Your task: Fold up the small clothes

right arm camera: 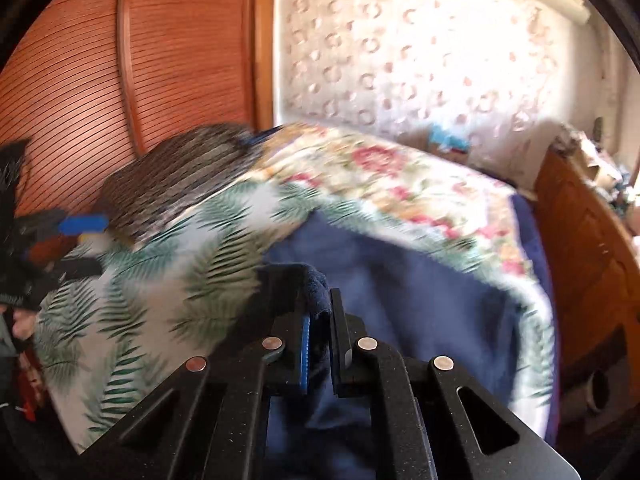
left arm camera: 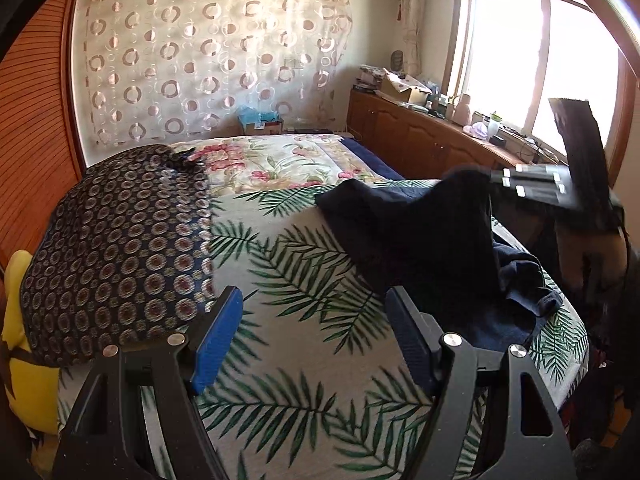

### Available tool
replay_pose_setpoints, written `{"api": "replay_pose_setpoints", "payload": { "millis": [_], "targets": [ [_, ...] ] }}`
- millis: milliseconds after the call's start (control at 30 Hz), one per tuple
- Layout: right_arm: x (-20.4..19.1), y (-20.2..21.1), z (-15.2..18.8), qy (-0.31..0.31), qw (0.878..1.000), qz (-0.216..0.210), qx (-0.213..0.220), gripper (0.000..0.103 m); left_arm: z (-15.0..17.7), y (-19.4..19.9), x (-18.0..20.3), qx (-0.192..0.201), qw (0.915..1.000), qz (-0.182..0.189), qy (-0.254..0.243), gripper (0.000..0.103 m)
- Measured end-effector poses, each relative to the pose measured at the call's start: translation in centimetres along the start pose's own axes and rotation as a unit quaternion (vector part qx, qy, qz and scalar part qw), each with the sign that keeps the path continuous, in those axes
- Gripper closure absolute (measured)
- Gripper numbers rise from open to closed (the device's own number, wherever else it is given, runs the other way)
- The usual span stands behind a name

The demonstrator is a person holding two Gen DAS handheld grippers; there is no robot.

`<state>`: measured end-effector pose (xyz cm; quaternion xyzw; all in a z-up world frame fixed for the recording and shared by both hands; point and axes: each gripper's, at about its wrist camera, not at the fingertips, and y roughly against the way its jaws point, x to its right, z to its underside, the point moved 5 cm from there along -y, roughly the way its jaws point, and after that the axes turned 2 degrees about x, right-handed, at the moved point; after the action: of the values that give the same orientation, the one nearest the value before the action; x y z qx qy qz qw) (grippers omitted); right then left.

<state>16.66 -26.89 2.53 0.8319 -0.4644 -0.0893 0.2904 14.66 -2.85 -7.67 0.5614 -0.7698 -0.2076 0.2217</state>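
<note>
Bed (left arm camera: pixel 280 264) with palm-leaf cover, taken as the landmark for all positions. The left gripper (left arm camera: pixel 316 332) hangs over the near part of the bed, its two blue-faced fingers (left arm camera: pixel 218 336) standing well apart with only the leaf-printed cover showing between them; nothing is held. The navy garment (left arm camera: pixel 420 236) lies on the right side of the bed, toward the window (left arm camera: pixel 540 52), with one corner drawn up into a peak and its lower folds bunched near the bed's right edge. At that peak the right gripper (left arm camera: pixel 496 178) meets the cloth in the left wrist view.

In the right wrist view, which is blurred, the right gripper (right arm camera: pixel 320 312) has its fingers pressed together on a fold of the navy garment (right arm camera: pixel 400 300), a tuft of cloth standing up between the blue pad (right arm camera: pixel 305 344) and the black one. The rest of the garment spreads over the bed (right arm camera: pixel 160 264) ahead of and below the jaws. The left gripper (right arm camera: pixel 80 226) shows at the left border of this view, above the bed's near edge.

A dark cushion (left arm camera: pixel 116 240) patterned with rings lies on the left side of the bed, beside a yellow soft object (left arm camera: pixel 28 344) at the bed's left edge. A floral quilt (left arm camera: pixel 272 164) covers the far end of the bed. A ribbed wooden wardrobe (left arm camera: pixel 36 160) stands left of the bed, and a low wooden cabinet (left arm camera: pixel 420 132) runs along its right side beneath the window.
</note>
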Motion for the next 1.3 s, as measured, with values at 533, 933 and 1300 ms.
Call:
{"api": "replay_pose_setpoints", "payload": {
  "millis": [533, 933, 1300],
  "targets": [
    [7.9, -6.5, -2.9, -0.02, 0.992, 0.124, -0.032, 0.096, -0.6, -1.7, 4.0, 0.0, 0.9996, 0.023, -0.015, 0.028],
    [8.6, -9.4, -3.1, -0.095, 0.979, 0.163, -0.074, 0.078, 0.1, -2.2, 5.1, -0.013, 0.9994, 0.027, -0.018, 0.028],
    [4.3, -1.5, 0.0, -0.082, 0.989, 0.116, -0.035, 0.069, 0.1, -1.8, 5.8, -0.006, 0.9993, 0.031, -0.018, 0.028]
  ]
}}
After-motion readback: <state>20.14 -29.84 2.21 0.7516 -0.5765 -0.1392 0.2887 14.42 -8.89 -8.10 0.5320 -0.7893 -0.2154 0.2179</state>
